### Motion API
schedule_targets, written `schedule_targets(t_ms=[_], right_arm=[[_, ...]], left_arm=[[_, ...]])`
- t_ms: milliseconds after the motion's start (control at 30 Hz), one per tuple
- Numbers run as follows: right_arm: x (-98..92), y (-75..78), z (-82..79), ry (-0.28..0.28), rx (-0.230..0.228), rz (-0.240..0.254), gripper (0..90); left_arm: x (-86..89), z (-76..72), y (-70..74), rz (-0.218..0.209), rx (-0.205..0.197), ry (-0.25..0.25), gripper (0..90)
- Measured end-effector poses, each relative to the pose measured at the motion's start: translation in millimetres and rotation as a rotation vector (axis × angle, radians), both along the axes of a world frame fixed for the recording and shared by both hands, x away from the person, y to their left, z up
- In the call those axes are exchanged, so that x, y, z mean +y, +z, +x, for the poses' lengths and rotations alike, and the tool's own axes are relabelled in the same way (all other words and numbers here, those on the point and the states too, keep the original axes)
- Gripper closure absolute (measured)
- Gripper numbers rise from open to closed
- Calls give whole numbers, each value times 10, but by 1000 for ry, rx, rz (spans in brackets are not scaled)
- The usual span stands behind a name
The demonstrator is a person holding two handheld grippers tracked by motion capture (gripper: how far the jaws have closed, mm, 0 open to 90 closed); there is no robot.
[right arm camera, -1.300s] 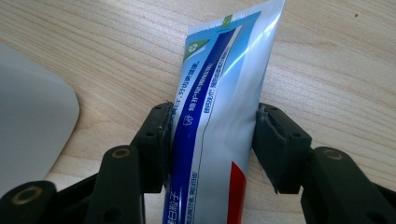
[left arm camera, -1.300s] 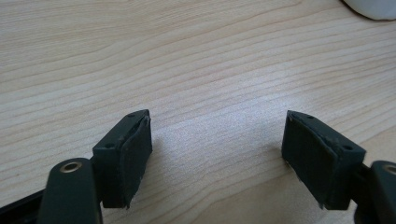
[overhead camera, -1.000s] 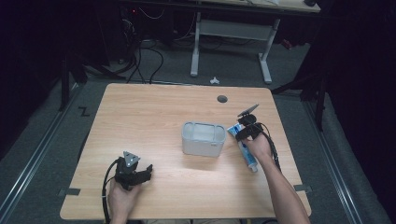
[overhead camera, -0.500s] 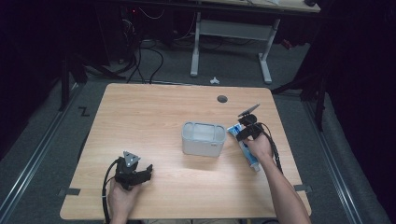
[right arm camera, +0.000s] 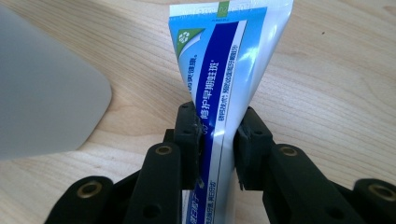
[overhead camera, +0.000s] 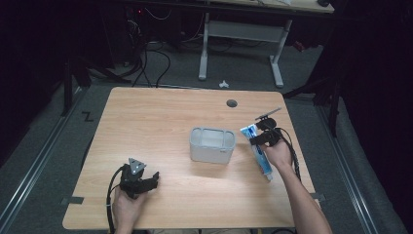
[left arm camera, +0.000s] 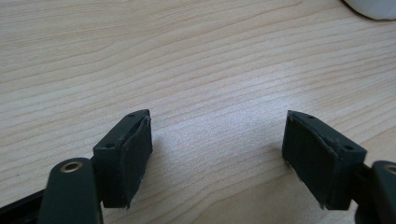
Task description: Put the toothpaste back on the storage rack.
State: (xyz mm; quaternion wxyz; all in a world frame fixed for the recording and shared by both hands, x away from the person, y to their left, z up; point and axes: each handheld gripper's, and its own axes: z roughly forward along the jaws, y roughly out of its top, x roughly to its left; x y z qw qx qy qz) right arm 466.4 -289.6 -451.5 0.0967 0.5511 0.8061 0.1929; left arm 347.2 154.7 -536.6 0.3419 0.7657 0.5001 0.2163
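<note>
A blue and white toothpaste tube (overhead camera: 259, 155) lies at the right of the table, its flat crimped end pointing away from the person. My right gripper (overhead camera: 263, 140) is shut on it across the middle. In the right gripper view both jaws pinch the tube (right arm camera: 229, 70), which stands on edge between them (right arm camera: 218, 140). A grey open-topped box (overhead camera: 212, 145) stands at the table's centre, just left of the tube. My left gripper (overhead camera: 140, 179) rests near the front left, open, with bare wood between its jaws (left arm camera: 217, 154).
The wooden table (overhead camera: 160, 117) has a round cable hole (overhead camera: 232, 103) at the back right. The grey box's side (right arm camera: 42, 93) looms close on the left of the right gripper view. A pale rounded corner (left arm camera: 373, 5) shows at the top right of the left gripper view.
The right hand with the tube has shifted only slightly. The left gripper has not moved.
</note>
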Motion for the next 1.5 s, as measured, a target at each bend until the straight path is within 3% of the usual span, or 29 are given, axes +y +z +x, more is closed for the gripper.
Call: schedule_targets(t_ms=[467, 933, 1500], right_arm=[[-84, 141, -159, 34, -56, 55, 745], [-124, 325, -338, 70, -147, 157, 749], [-148, 409, -431, 100, -176, 218, 754]], left_arm=[[-1, 0, -1, 0, -2, 1, 249], [-1, 0, -1, 0, -2, 1, 249], [1, 0, 0, 0, 0, 0, 249]])
